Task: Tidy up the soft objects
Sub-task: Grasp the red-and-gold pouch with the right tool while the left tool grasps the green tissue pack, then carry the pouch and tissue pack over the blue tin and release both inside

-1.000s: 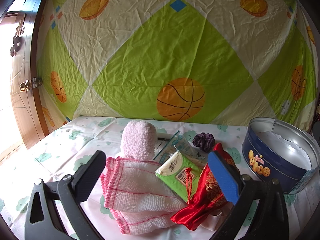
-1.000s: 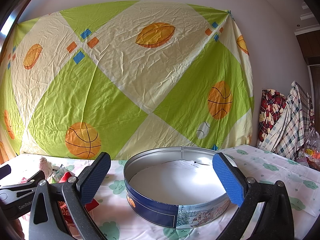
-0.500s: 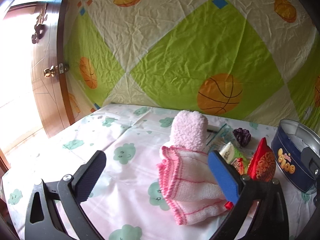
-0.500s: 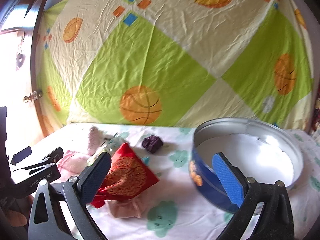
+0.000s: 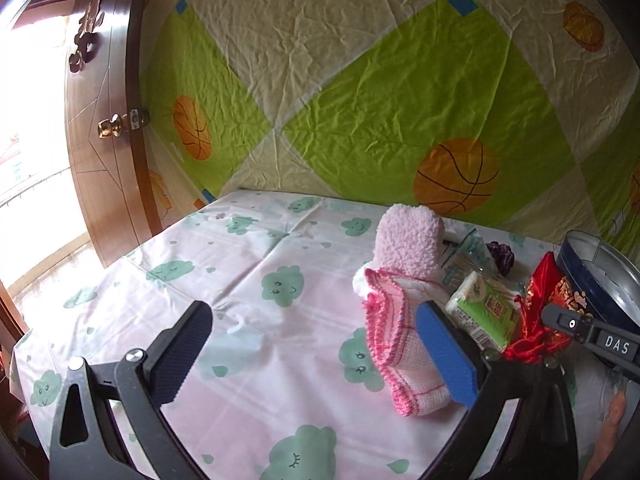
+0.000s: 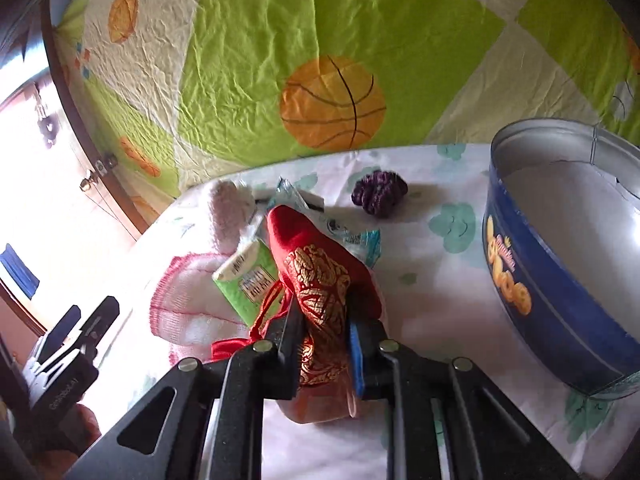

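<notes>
A table covered with a white cloth (image 5: 256, 280) printed with green clouds stands against a wall hung with a green and cream sheet (image 5: 400, 80) showing basketballs. On the cloth lies a small heap of soft things. The right gripper (image 6: 322, 322) has its jaws closing on a red pouch (image 6: 316, 272) with gold embroidery; the fabric sits squeezed between the two pads. The pouch lies on top of the heap, touching a green tissue pack (image 6: 252, 280) on its left. Left of that pack is a folded white towel (image 5: 394, 344) with pink edging, and behind it a fluffy pink sock (image 5: 408, 240). A clear packet (image 5: 464, 256) lies behind the pack. A purple scrunchie (image 6: 379, 193) lies apart, farther back, between the heap and a round blue tin (image 6: 560, 280). The tin stands open to the right, near the pouch but not touching it. The left gripper (image 5: 316, 356) hovers with jaws wide, holding nothing, over bare cloth just left of the towel.
</notes>
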The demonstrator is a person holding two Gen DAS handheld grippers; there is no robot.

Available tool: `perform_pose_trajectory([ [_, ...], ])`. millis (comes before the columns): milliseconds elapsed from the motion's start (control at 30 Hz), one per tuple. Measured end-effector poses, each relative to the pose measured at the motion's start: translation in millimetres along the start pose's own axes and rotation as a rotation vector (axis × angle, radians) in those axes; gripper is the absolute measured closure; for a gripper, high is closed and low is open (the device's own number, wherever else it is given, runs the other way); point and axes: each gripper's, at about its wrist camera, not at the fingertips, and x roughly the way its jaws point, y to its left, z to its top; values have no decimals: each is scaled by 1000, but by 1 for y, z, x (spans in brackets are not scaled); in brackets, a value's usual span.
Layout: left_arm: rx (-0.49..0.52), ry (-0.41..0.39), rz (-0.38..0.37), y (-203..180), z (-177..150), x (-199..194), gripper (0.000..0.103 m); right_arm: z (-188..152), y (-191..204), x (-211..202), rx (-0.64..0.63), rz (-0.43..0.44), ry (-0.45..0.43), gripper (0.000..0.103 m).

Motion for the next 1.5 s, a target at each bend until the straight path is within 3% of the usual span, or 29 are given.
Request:
perform_pose_trajectory([
  [133,19,9,-88,-24,8,1,0,9,-6,-54,-56,6,-185,83],
  [233,45,42,-179,-53,14,9,0,7,-11,-89,-121,-97,-343,83],
  [333,89,88,-226,-85,17,22,0,9,-23,-107,-162,-211,-435,83],
  [467,248,179,-281,-128,9,44,0,18,-48,-114,-143,-263,-443,83],
  [600,432,226,-177,-154,-3,63,0,20,-66,-116,-100,-268,-422,83],
  [700,476,272,-142,-149,-9,79,5,21,-71,-116,-79,-272,-414,83],
  [767,456,301,-154,-144,-8,86,8,20,-72,-115,-69,-265,-408,83],
  [867,441,290,-204,-143,-5,86,28,18,-71,-114,-75,-268,-404,83],
  [1000,430,293,-216,-141,-4,85,29,17,-68,-113,-92,-274,-405,83],
  [1233,248,174,-259,-109,9,56,29,16,-68,-120,-88,-219,-427,83],
  [1500,122,65,-217,-95,24,27,29,12,-56,-120,-113,-175,-433,83],
])
